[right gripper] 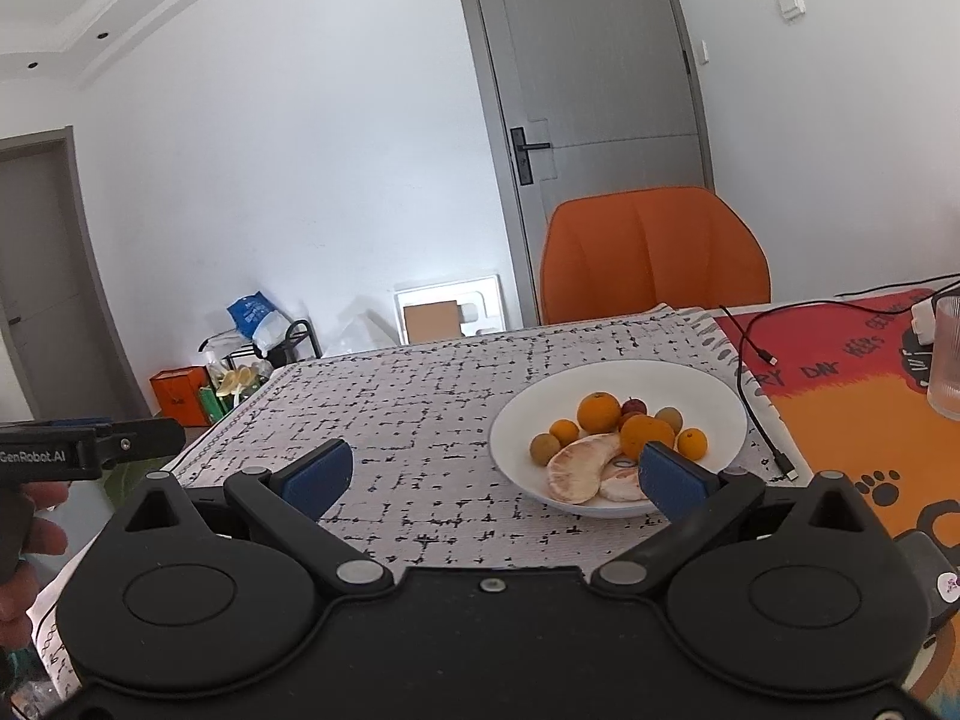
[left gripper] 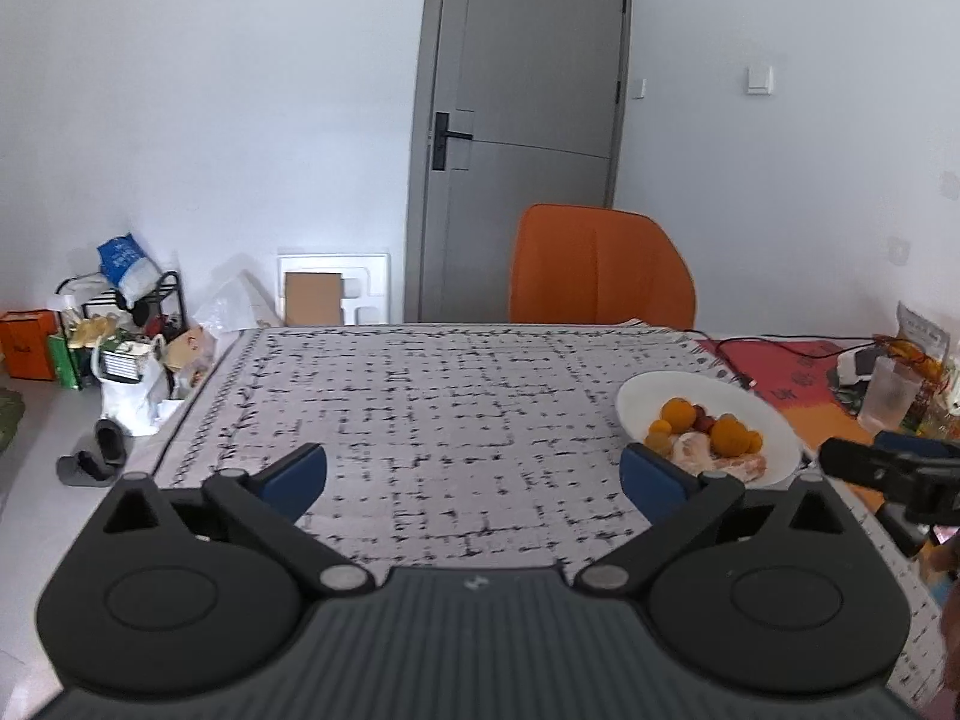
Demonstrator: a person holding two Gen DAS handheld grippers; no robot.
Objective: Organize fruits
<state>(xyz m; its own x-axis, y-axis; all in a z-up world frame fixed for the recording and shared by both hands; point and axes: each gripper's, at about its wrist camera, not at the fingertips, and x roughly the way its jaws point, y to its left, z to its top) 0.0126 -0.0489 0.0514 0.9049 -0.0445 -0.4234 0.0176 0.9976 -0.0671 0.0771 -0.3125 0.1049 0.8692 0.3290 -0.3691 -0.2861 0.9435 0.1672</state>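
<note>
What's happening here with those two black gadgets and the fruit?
A person holds a claw tool in each hand above a table. Both the left claw and the right claw are open and empty. The fruit, oranges and peeled pomelo pieces, sits untouched in a white plate. Sorting hasn't begun.

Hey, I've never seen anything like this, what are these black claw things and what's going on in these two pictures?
These are two handheld grippers, one in each of a person's hands; no robot arm is involved. Each carries a fisheye camera that looks forward along its two blue-tipped fingers. One picture comes from the left gripper, the other from the right gripper. Both are open and hold nothing. Ahead is a table under a black-and-white patterned cloth. On it stands a white plate of fruit: oranges, smaller round fruits, and peeled pomelo segments. An orange chair stands behind.
</note>
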